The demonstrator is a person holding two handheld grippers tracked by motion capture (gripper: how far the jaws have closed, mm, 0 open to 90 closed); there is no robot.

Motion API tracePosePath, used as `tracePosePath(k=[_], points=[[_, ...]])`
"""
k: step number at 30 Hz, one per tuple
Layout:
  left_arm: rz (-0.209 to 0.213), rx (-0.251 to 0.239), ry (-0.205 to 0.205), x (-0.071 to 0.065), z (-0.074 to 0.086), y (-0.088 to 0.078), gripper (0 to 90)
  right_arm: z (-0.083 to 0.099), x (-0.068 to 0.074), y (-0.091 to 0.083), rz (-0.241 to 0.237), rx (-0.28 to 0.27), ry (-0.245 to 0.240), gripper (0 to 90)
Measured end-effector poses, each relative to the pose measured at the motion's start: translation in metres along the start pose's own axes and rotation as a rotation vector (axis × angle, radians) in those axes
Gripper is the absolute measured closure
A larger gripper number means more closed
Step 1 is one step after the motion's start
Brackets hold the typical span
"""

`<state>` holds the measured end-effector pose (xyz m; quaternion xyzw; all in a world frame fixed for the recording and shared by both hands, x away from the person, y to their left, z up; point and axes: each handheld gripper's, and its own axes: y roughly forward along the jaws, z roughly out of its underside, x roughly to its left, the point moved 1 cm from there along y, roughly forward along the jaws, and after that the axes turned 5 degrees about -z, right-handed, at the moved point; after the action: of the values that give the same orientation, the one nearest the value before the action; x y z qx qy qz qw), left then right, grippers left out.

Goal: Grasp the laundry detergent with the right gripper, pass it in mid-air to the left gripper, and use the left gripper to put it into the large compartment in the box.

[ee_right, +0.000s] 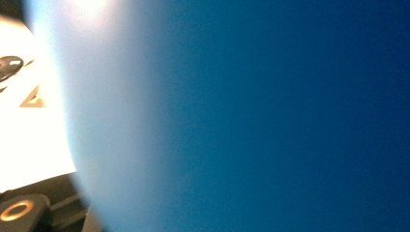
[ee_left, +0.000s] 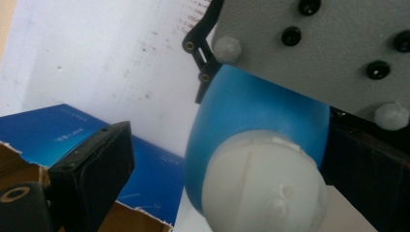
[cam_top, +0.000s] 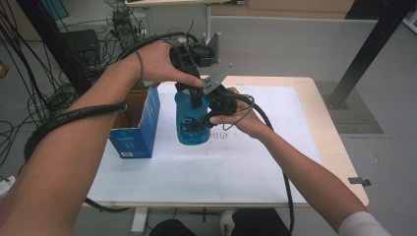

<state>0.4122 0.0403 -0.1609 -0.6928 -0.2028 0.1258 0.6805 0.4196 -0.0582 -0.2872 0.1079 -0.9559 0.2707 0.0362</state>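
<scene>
Right gripper view is almost wholly blocked by a blurred blue surface pressed up to the lens, the blue bottle [ee_right: 251, 116]; only a sliver of white table cover and a bit of black jaw hardware show at its left edge. In the high view the bottle's cap is hidden under the left hand [cam_top: 157, 64] and the left gripper [cam_top: 189, 86], and the grey three-cornered plate [cam_top: 216, 81] cuts across the bottle's upper right. The right gripper's jaw tips are hard to make out there, lost against the bottle's side.

The blue bottle [cam_top: 192, 118] stands upright on the white sheet of the table [cam_top: 305, 83], mid table, just right of an open blue cardboard box [cam_top: 140, 128]; whether they touch cannot be told. The right gripper [cam_top: 204, 120] comes in from the right, and its jaws are clamped on the bottle's body about halfway up.

In the left gripper view the bottle's white cap [ee_left: 261, 188] sits between that gripper's two black jaws, one jaw at the left [ee_left: 92, 179], the other at the right edge, cropped. There is a clear gap between the left jaw and the cap, so the jaws stand apart and are not gripping it. The grey plate [ee_left: 314, 48] of the other gripper covers the top right, and the box [ee_left: 63, 130] lies behind the left jaw.
</scene>
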Motion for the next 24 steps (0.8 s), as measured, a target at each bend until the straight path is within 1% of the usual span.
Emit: tracePosePath(k=[1,2,4,6,8,9,10,11,13,17,19,21,24], points=[[0.000,0.000,0.000,0.000,0.000,0.000,5.7,0.000,0.001,-0.001,-0.005,0.000,0.007,44.1],[0.008,0.003,0.009,-0.001,-0.001,0.002,5.6,0.000,0.001,-0.001,-0.005,0.001,0.006,44.2],[0.004,0.005,0.018,-0.003,-0.002,0.004,5.6,0.000,0.001,-0.001,-0.004,0.006,0.004,44.1],[0.001,0.006,0.019,-0.004,-0.002,0.005,5.6,0.001,0.002,-0.002,-0.006,0.006,0.004,44.1],[-0.002,0.011,0.036,-0.005,-0.004,0.007,5.6,0.000,0.003,-0.003,-0.003,0.008,0.009,44.1],[-0.002,0.011,0.036,-0.005,-0.004,0.007,5.7,0.000,0.003,-0.003,-0.003,0.008,0.009,44.1],[-0.003,0.001,0.036,-0.007,-0.004,0.009,5.7,0.000,0.003,-0.003,-0.001,0.001,-0.004,44.1],[-0.002,0.004,0.038,-0.007,-0.004,0.009,5.7,0.000,0.003,-0.003,-0.001,-0.002,-0.013,44.1],[-0.002,0.001,0.038,-0.007,-0.004,0.009,5.7,0.000,0.003,-0.003,0.000,-0.002,-0.018,44.1],[-0.004,0.007,0.044,-0.009,-0.005,0.011,5.7,0.000,0.005,-0.002,-0.005,0.007,-0.005,44.1],[-0.003,0.005,0.044,-0.010,-0.006,0.011,5.7,0.000,0.004,-0.002,-0.005,0.004,-0.012,44.1],[-0.003,0.009,0.056,-0.011,-0.007,0.010,5.8,0.000,0.004,-0.002,-0.007,0.001,-0.017,44.1],[-0.003,0.002,0.055,-0.011,-0.007,0.009,5.7,0.000,0.005,-0.003,-0.005,0.003,-0.014,44.1]])
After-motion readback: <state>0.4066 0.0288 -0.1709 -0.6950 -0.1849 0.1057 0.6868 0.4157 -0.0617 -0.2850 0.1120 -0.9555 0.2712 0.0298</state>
